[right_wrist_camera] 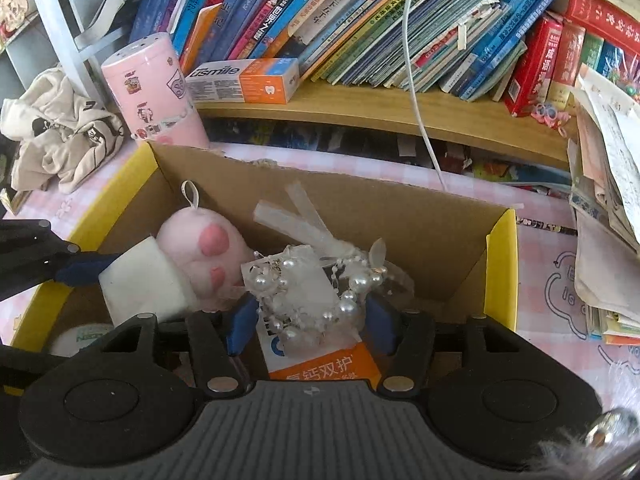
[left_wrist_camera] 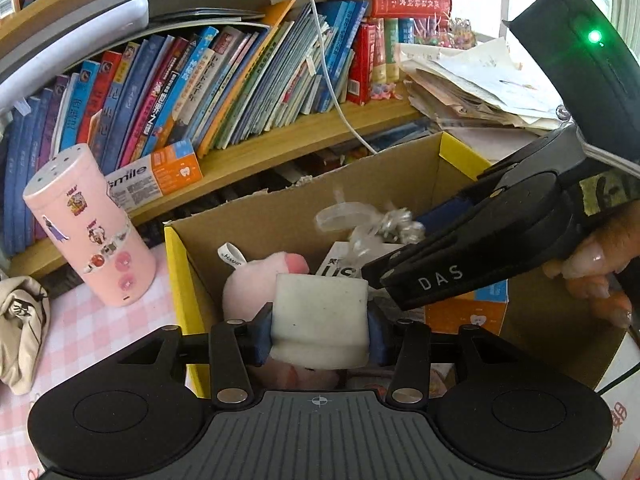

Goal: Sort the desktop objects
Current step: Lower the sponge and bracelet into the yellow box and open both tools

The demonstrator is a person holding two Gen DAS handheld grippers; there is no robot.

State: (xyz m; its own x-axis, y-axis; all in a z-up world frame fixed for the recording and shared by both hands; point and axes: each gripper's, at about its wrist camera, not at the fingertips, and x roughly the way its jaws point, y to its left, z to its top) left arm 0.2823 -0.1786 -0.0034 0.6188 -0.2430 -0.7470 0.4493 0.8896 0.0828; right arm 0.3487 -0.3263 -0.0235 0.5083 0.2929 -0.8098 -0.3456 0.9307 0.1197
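Two grippers point steeply down into one open cardboard box [right_wrist_camera: 400,216] with yellow flaps, which sits on a pink checked tablecloth [right_wrist_camera: 540,248] in front of a shelf of books [right_wrist_camera: 360,20]. The left gripper [left_wrist_camera: 320,322] comes in over the box's near-left side, its blue pads [left_wrist_camera: 262,336] set against both flanks of a white foam block [left_wrist_camera: 320,316] — the block sits squarely between them, clamped, and hangs above a pink plush paw [left_wrist_camera: 260,280] that lies in the box. In the right wrist view that same block [right_wrist_camera: 144,280] shows at the left, with a blue finger tip touching its side and the paw [right_wrist_camera: 204,256] just behind it. The right gripper [right_wrist_camera: 310,320] reaches in from the other side, tilted down; a pearl hair ornament [right_wrist_camera: 316,284] with sheer ribbon sits between its blue pads [right_wrist_camera: 378,324], and the pads appear to touch its sides, though I cannot tell how firmly they press. Below the ornament lies an orange and white toothpaste carton [right_wrist_camera: 328,364], flat on the box floor. From the left wrist view the right gripper [left_wrist_camera: 384,276] slants across the box from the upper right, and a hand [left_wrist_camera: 600,264] wraps its handle, fingers curled under. Outside the box, a pink sticker-covered canister [right_wrist_camera: 156,96] stands upright just past its far-left corner, a crumpled beige cloth [right_wrist_camera: 60,128] lies to its left, and a second toothpaste box [right_wrist_camera: 244,80] rests on the shelf — well apart from both grippers.
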